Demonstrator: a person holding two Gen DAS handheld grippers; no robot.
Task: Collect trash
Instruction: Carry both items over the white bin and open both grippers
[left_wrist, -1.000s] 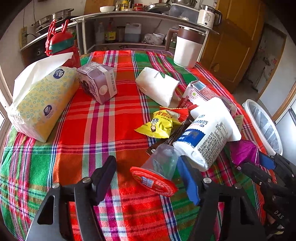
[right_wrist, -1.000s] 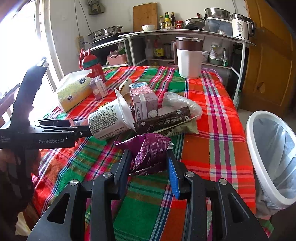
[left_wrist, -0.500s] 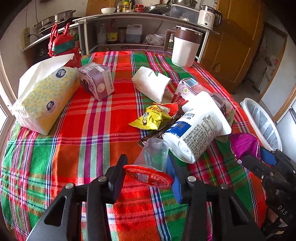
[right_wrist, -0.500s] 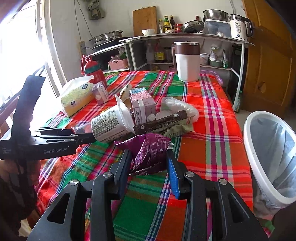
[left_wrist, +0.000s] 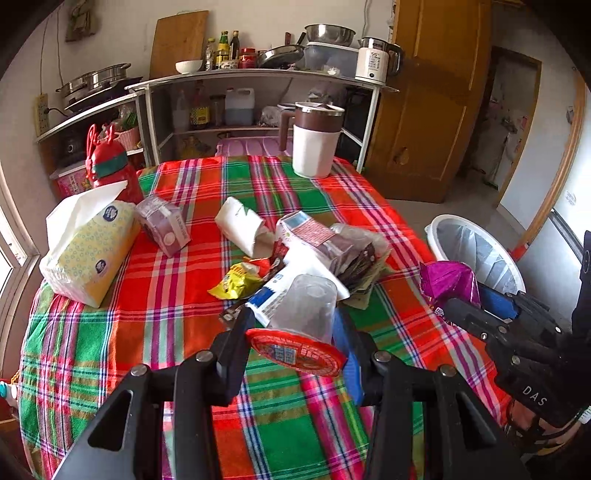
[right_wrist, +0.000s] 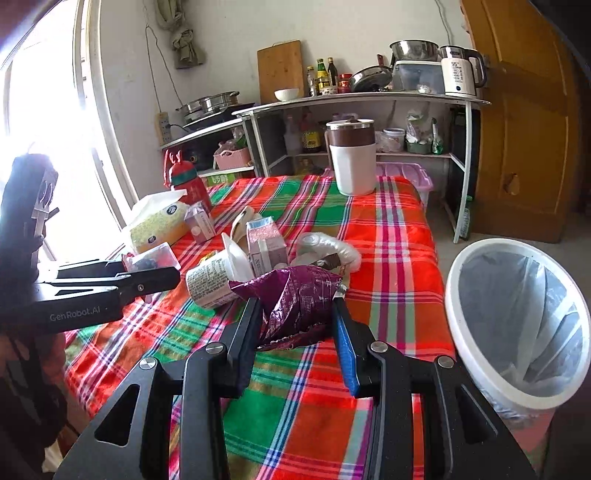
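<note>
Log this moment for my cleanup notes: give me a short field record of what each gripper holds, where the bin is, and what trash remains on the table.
left gripper: shut on clear plastic cup with red lid
right gripper: shut on purple wrapper
bin: white, lined, beside the table's right edge
trash left on table: yogurt cup, yellow wrapper, pink carton

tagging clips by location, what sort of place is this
Most likely a home kitchen with a dining table: a shelf holding pans, sauce bottles and an electric kettle, a cutting board, and a plaid tablecloth.
</note>
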